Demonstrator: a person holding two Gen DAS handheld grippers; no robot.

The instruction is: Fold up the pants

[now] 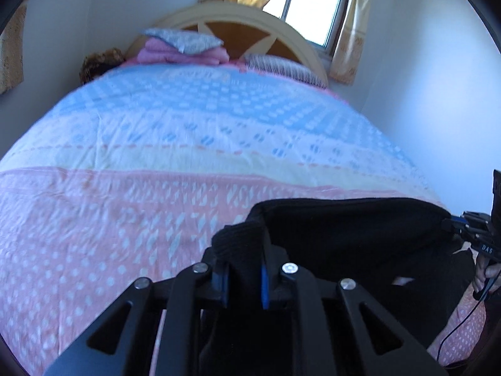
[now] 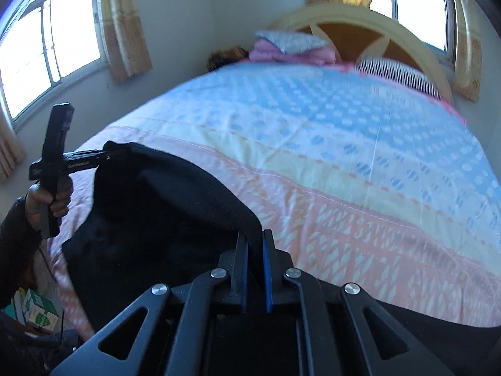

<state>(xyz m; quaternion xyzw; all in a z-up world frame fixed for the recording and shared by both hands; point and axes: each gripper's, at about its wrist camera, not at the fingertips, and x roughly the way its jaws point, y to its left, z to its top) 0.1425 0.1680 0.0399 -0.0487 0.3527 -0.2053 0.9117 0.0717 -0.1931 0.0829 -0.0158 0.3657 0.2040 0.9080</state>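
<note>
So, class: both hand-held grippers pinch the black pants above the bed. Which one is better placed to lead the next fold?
Neither clearly: left hand-held gripper and right hand-held gripper each clamp one end of the pants.

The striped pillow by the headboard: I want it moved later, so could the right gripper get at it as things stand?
Probably not yet. The right gripper is shut on the black pants at the near end, and the striped pillow lies across the bedspread.
</note>
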